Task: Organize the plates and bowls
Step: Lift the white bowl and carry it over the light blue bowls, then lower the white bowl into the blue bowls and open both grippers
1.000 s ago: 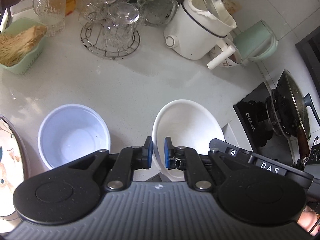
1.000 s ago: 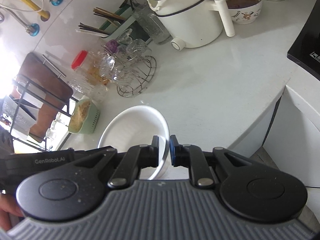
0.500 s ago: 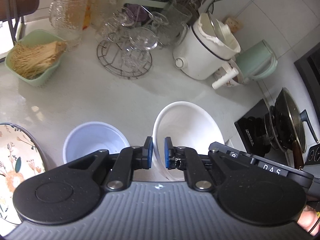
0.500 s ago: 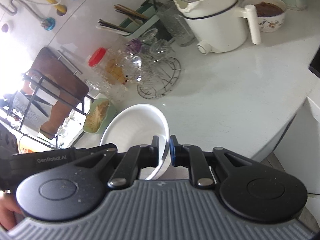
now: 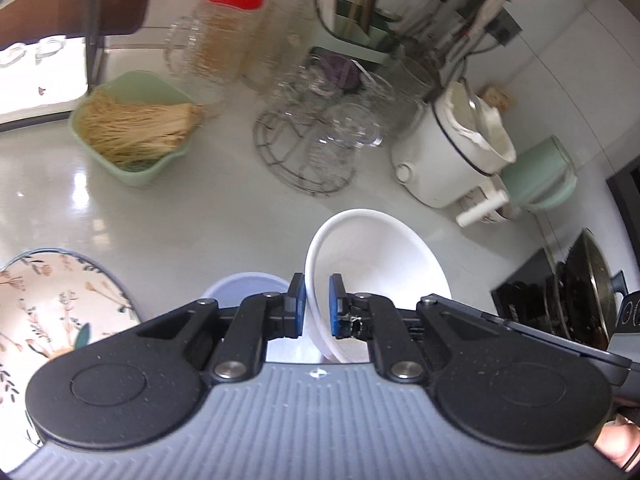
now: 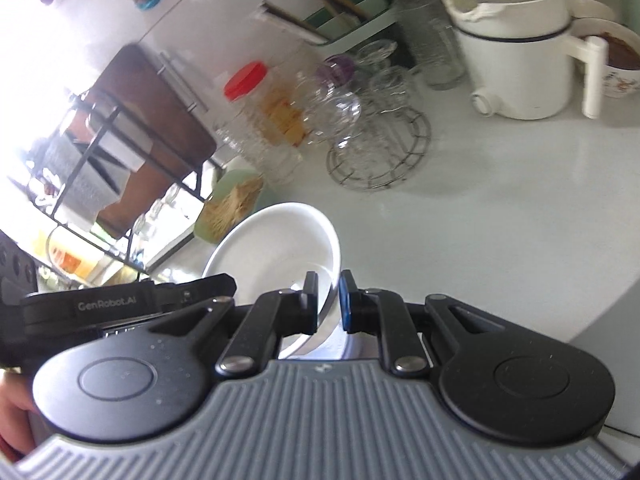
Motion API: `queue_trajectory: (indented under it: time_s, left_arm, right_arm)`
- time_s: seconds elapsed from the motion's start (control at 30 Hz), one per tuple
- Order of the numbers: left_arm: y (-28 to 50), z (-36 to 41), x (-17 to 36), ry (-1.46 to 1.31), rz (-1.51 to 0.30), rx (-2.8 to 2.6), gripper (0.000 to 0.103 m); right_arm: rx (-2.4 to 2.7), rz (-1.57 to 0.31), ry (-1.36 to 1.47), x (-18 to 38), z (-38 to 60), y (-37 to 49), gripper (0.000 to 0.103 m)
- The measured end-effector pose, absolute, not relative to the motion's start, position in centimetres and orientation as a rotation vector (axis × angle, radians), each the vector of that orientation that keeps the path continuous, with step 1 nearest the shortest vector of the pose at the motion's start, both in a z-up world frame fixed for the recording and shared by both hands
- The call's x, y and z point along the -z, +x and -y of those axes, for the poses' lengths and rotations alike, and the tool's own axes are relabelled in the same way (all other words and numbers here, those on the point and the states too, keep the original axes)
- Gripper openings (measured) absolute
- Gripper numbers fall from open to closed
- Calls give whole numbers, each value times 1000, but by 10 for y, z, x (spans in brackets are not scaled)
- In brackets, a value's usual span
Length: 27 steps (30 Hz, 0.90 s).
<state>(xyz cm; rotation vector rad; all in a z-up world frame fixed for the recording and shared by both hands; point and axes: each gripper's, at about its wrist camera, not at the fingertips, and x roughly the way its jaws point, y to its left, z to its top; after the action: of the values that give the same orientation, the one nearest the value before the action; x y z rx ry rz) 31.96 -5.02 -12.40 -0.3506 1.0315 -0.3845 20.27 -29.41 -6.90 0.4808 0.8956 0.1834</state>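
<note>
Both grippers hold one white bowl [image 5: 376, 264] above the white counter [image 5: 224, 208]. My left gripper [image 5: 317, 308] is shut on its left rim. My right gripper [image 6: 328, 304] is shut on the opposite rim of the same bowl [image 6: 276, 248]. A pale blue bowl [image 5: 240, 292] sits on the counter below, mostly hidden behind the left gripper. A floral plate [image 5: 52, 304] lies at the left edge of the left wrist view.
A green basket of noodles [image 5: 136, 132], a wire rack of glasses [image 5: 320, 148], a red-lidded jar [image 5: 224, 28] and a white electric pot [image 5: 452, 152] stand at the back. A stove with a lidded pan [image 5: 580, 300] is at the right. A dark rack [image 6: 100, 152] stands left.
Both grippers have lifted the white bowl higher above the counter and shifted it left, so it now hangs over the pale blue bowl. The grips have not changed.
</note>
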Motion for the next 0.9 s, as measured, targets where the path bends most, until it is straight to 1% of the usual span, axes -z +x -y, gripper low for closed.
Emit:
queue_trajectory:
  time_s: [0.33, 0.63, 0.8, 0.9]
  left_arm:
    - [321, 25, 154, -425, -1054, 283, 12]
    - [317, 18, 178, -415, -1098, 229, 12]
    - [315, 12, 187, -449, -1107, 240, 12]
    - [318, 10, 189, -450, -1121, 249, 12]
  right_arm:
    - [-237, -973, 422, 92, 269, 222, 14]
    - [-254, -1020, 336, 110, 252, 227, 15]
    - [-231, -978, 210, 110, 242, 224, 15]
    - [-248, -966, 229, 107, 249, 226, 16]
